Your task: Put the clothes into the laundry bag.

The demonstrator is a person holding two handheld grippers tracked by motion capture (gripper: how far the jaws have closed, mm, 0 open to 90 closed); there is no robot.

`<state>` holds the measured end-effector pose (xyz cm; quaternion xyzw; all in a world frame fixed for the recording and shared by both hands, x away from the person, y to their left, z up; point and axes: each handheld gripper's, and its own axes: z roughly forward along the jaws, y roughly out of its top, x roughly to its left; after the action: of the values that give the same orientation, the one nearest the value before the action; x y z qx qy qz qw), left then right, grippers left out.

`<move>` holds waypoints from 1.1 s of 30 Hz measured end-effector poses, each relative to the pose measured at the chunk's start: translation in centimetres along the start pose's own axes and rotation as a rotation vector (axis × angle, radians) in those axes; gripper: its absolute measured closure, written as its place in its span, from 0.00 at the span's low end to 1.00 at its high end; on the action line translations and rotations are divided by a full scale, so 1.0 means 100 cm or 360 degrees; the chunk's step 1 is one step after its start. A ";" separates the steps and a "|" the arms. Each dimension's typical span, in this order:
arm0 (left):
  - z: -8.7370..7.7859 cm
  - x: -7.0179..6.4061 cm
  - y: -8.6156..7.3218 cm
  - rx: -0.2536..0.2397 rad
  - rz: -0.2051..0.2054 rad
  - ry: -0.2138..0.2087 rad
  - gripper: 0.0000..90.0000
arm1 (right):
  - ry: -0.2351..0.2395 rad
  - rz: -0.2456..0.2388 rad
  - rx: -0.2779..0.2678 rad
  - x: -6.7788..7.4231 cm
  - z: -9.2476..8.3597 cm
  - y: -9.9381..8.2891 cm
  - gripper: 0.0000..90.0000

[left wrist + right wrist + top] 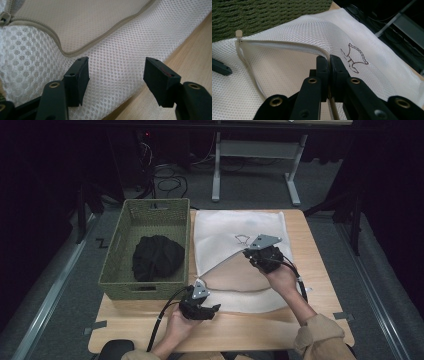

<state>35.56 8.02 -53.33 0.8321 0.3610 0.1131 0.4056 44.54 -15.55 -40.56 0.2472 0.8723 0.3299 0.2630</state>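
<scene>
Now | right gripper (329,58): jaws pinched tight on mesh bag (294,30) zipper edge | left gripper (116,75): jaws apart, bag mesh lying between and under them

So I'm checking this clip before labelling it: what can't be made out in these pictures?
- Black bundle in the basket, high view: too dark to tell what it is.
- Mesh bag inside, high view: the raised flap hides the far part.
- Zipper edge between the right gripper jaws, right gripper view: the jaws cover it.
- Left gripper, left gripper view: touching the mesh or not is unclear.
</scene>
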 end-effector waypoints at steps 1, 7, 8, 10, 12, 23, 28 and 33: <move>0.000 0.000 0.000 0.0000 0.0000 0.0002 0.42 | 0.0004 0.0011 0.0003 0.000 -0.001 0.001 0.97; 0.001 0.000 0.000 0.0001 0.0000 0.0002 0.42 | 0.0005 0.0012 -0.0002 -0.003 -0.003 0.004 0.97; 0.001 0.000 0.000 0.0004 -0.0001 0.0000 0.42 | 0.0005 0.0009 -0.0006 -0.003 -0.004 0.005 0.97; 0.001 0.000 0.000 0.0005 0.0000 0.0000 0.42 | 0.0007 0.0001 -0.0003 -0.003 -0.005 0.006 0.97; 0.001 0.000 0.000 0.0006 0.0000 -0.0001 0.42 | 0.0011 -0.0003 -0.0009 -0.004 -0.006 0.007 0.97; 0.002 -0.001 0.000 0.0019 0.0013 0.0012 0.41 | 0.0020 0.0000 -0.0018 -0.005 -0.010 0.013 0.97; 0.002 0.000 0.000 0.0017 0.0007 0.0006 0.42 | 0.0016 0.0003 -0.0018 -0.007 -0.010 0.013 0.97; 0.000 0.000 0.001 0.0014 0.0006 0.0009 0.41 | 0.0012 0.0008 -0.0016 -0.007 -0.009 0.011 0.97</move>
<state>35.58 8.00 -53.28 0.8341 0.3612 0.1146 0.4008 44.78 -15.61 -38.98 0.2469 0.8710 0.3358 0.2602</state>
